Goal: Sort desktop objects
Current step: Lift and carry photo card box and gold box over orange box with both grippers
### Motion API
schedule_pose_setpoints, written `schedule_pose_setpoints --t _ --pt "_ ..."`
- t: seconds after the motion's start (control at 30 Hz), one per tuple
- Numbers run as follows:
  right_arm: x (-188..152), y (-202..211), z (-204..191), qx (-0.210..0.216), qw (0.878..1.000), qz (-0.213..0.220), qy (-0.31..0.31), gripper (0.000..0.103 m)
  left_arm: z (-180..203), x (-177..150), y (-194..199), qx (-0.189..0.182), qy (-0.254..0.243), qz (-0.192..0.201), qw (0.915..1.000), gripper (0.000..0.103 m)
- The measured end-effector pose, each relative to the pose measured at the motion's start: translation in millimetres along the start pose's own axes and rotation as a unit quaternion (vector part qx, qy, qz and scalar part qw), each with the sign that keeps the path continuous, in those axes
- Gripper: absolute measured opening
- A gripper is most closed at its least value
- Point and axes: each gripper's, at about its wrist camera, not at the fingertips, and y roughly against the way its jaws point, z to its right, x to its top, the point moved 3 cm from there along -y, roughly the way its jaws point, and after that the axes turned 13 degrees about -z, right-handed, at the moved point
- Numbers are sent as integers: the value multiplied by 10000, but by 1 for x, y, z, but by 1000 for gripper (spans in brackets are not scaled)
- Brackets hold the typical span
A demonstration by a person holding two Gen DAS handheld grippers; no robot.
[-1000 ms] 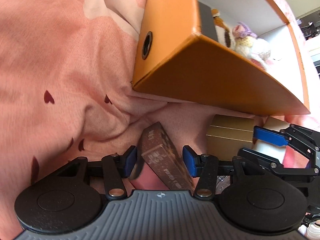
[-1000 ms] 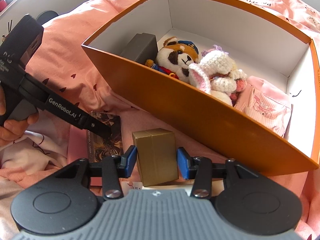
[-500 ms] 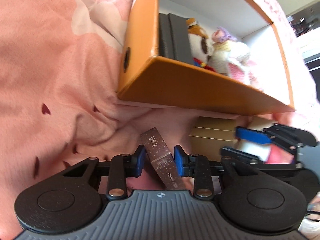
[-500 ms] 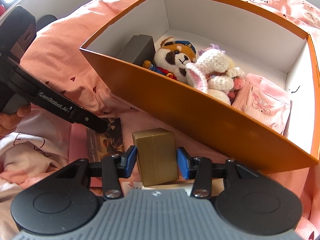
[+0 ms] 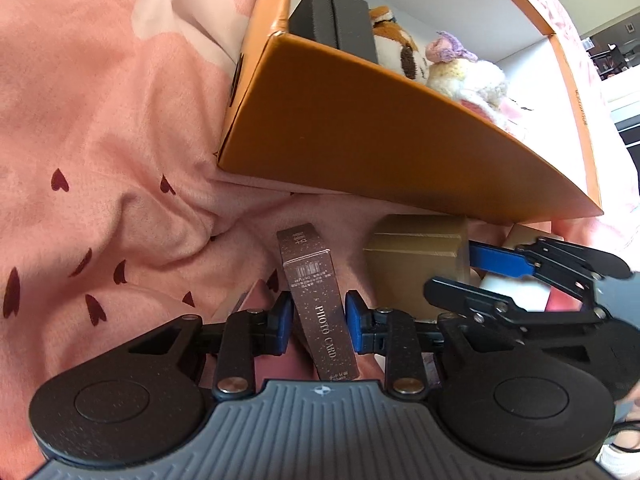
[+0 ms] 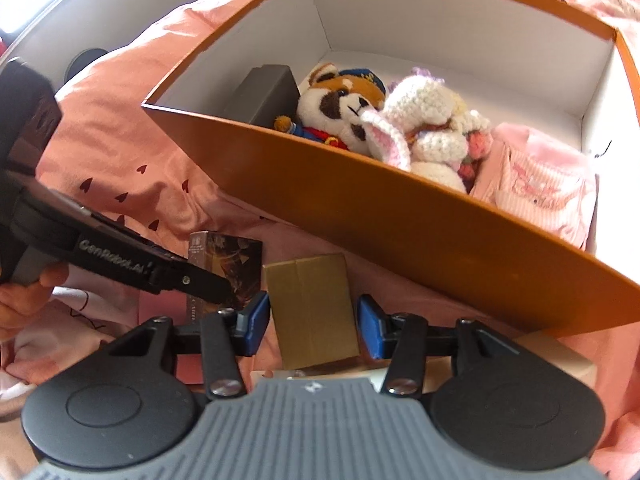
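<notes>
Closing on the photo card box (image 5: 318,312), left gripper (image 5: 316,322) jaws grip it; right gripper (image 6: 312,320) jaws are opening, straddling the gold box (image 6: 312,304).

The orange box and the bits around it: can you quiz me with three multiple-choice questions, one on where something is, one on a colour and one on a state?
1. Where is the red panda plush?
A. on a shelf
B. inside the orange box
C. in a person's hand

2. What colour is the PHOTO CARD box?
A. brown
B. green
C. white

3. The orange box is:
A. shut with a lid
B. upside down
C. open at the top

Answers:
1. B: it lies within the box walls, beside the crocheted bunny.
2. A: its card is speckled brown.
3. C: the white inside and its contents show from above.
</notes>
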Motion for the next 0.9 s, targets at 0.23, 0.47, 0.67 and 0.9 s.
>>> schedule_pose_setpoints --t 0.23,0.47,0.67,0.9 --pt "-5 15 -5 -112 9997 221 90 50 11 -19 28 187 -414 693 9966 27" --pt "-9 46 -16 -56 9983 512 278 49 22 -40 71 116 -823 1255 9886 27" --pt "-9 77 -22 160 9963 819 228 48 42 -39 116 77 -1074 1708 9794 27" --pt "4 129 -21 383 9871 1551 83 48 61 -25 162 17 -1312 2187 9669 26"
